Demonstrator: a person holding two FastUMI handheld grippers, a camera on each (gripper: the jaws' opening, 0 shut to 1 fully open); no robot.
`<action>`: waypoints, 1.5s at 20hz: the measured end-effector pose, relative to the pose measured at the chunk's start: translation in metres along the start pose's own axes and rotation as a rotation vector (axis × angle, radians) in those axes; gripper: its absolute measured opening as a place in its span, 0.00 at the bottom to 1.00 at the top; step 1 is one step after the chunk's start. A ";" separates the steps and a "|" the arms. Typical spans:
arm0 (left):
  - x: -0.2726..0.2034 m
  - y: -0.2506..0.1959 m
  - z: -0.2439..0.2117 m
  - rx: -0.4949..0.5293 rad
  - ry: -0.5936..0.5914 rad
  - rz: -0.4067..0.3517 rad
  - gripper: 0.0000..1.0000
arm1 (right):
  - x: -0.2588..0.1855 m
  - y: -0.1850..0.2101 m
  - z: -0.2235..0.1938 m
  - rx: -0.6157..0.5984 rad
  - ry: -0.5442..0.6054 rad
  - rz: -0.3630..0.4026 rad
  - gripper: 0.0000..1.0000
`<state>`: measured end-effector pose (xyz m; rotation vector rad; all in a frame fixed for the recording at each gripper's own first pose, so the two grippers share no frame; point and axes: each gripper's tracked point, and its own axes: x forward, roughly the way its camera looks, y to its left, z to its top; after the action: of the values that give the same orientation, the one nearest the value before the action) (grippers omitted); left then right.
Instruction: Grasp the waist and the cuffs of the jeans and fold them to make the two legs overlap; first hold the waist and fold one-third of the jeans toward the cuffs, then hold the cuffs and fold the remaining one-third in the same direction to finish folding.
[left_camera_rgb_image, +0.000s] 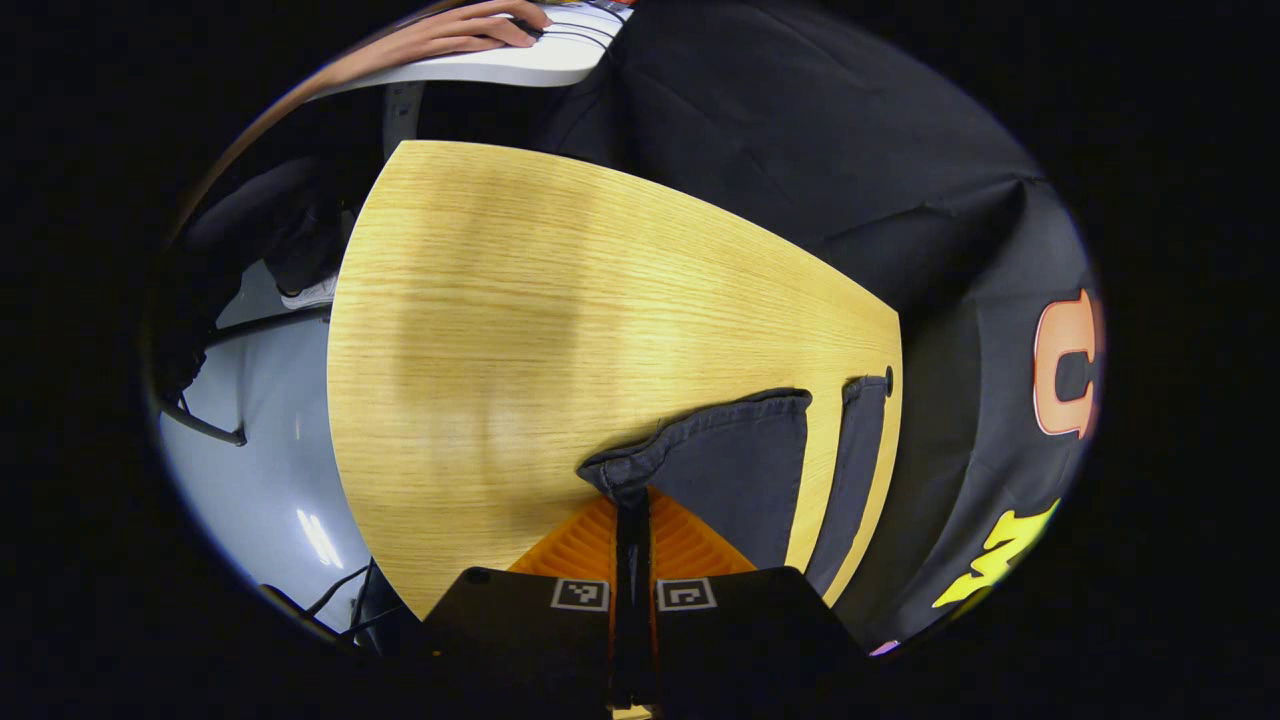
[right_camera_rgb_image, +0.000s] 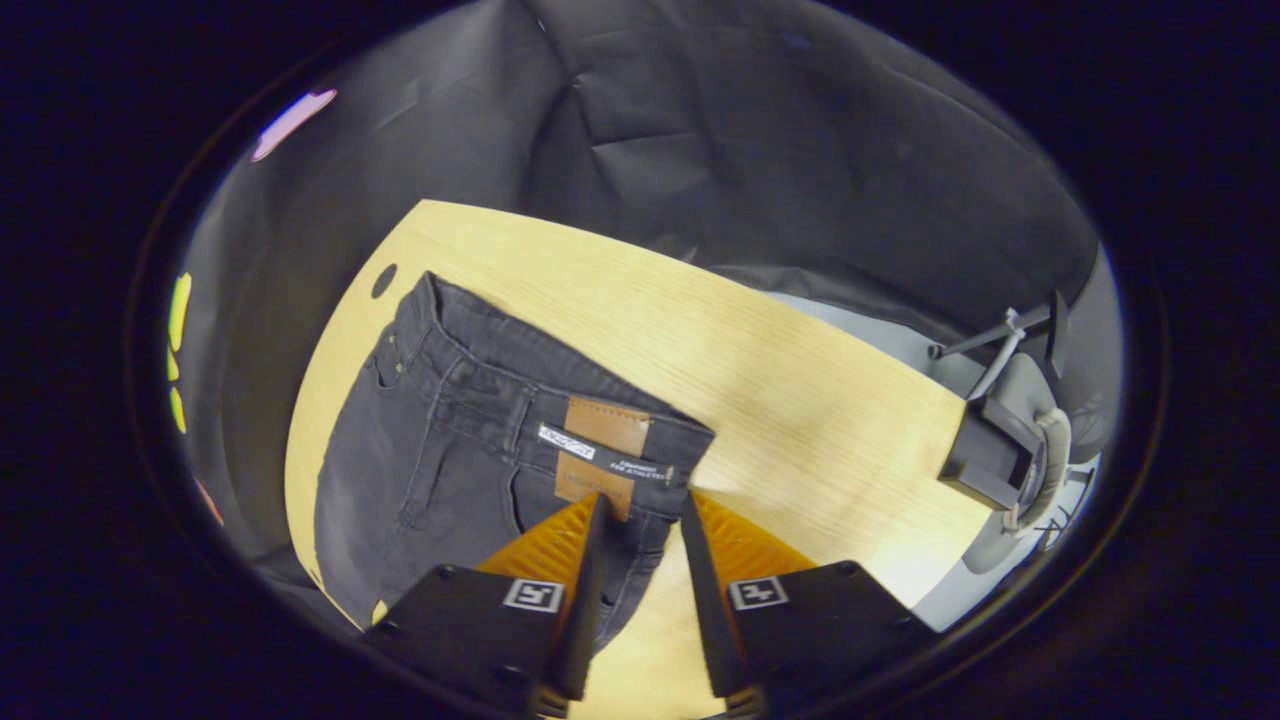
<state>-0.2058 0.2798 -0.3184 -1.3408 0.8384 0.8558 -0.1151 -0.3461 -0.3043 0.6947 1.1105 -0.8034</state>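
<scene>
1. Jeans, dark grey denim (right_camera_rgb_image: 450, 440), lie flat on the pale wooden surface (right_camera_rgb_image: 800, 400), lower left of the right gripper view, waistband with tan leather patch (right_camera_rgb_image: 605, 425) toward centre.
2. Right gripper (right_camera_rgb_image: 640, 520): fingers parted, waistband corner between them, not clamped.
3. Left gripper (left_camera_rgb_image: 632, 510): fingers closed on a cuff (left_camera_rgb_image: 700, 440), lower centre of the left gripper view.

One jeans (right_camera_rgb_image: 450, 440), one table (right_camera_rgb_image: 800, 400).

We see a light wooden table (left_camera_rgb_image: 560, 330) before a black cloth wall (right_camera_rgb_image: 700, 130), above a pale floor (left_camera_rgb_image: 260, 450).
</scene>
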 end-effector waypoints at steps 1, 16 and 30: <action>0.000 0.000 0.000 0.002 0.001 0.000 0.04 | 0.000 0.001 0.001 0.022 0.004 0.015 0.33; -0.022 -0.051 0.005 -0.105 0.071 -0.110 0.03 | -0.058 0.042 0.027 0.134 -0.064 0.299 0.03; 0.007 -0.246 0.023 -0.025 0.063 -0.267 0.03 | -0.090 0.169 0.102 0.177 -0.113 0.542 0.00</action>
<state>0.0163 0.2927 -0.2113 -1.4694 0.6788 0.6197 0.0555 -0.3198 -0.1735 1.0297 0.7021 -0.4686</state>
